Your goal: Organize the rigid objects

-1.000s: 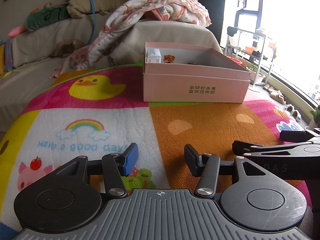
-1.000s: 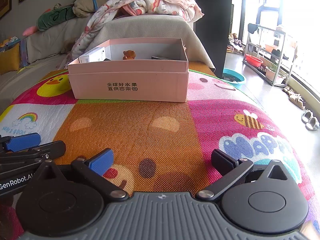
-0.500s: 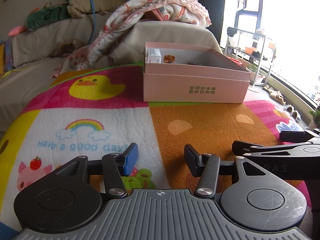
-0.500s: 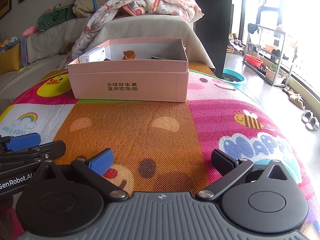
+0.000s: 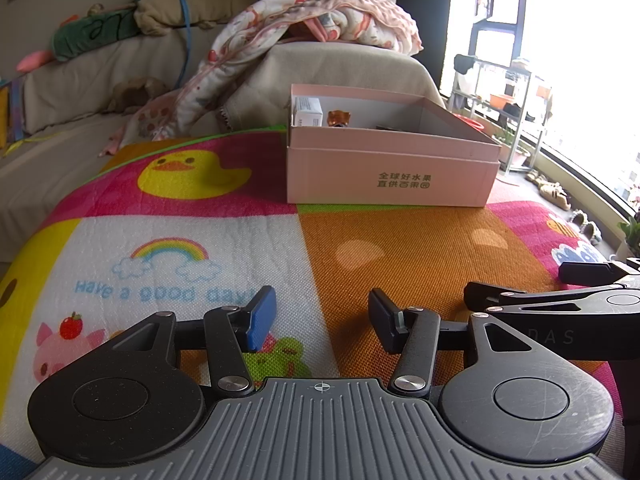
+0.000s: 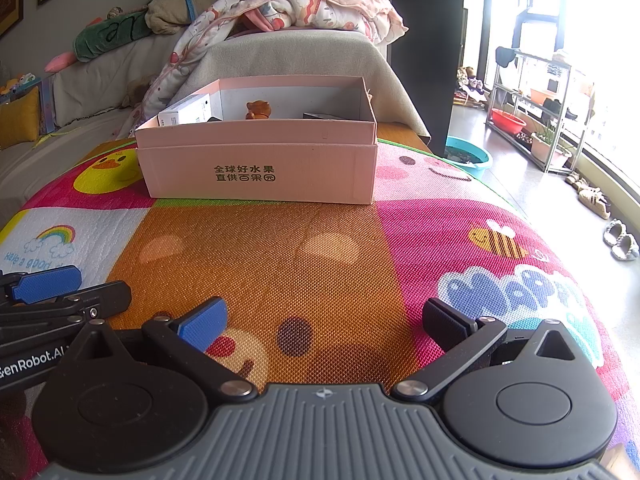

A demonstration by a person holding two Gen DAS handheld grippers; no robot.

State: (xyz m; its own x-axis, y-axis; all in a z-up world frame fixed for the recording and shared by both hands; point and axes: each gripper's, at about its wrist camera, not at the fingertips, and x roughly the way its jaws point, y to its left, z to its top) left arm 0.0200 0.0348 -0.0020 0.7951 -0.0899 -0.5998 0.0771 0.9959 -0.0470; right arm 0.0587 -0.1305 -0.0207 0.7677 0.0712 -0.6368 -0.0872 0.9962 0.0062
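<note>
Left gripper (image 5: 322, 316) gaping, empty, right gripper (image 6: 324, 320) wider (also empty), pink box (image 6: 260, 168) ahead on cartoon mat (image 6: 320, 264)

Ahead of you the cardboard box (image 6: 260, 172) sits on the play mat (image 6: 320, 248), with the sofa (image 6: 280, 60) behind it. Inside, a small carton (image 6: 186, 110) lies at the left, a bear figurine (image 6: 258, 109) mid-back. Your shelf rack (image 6: 532, 112) stands far right.

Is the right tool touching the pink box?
Apart. The right wrist view shows the right tool open and empty, with a broad stretch of bare orange mat between its fingertips and the pink box.
</note>
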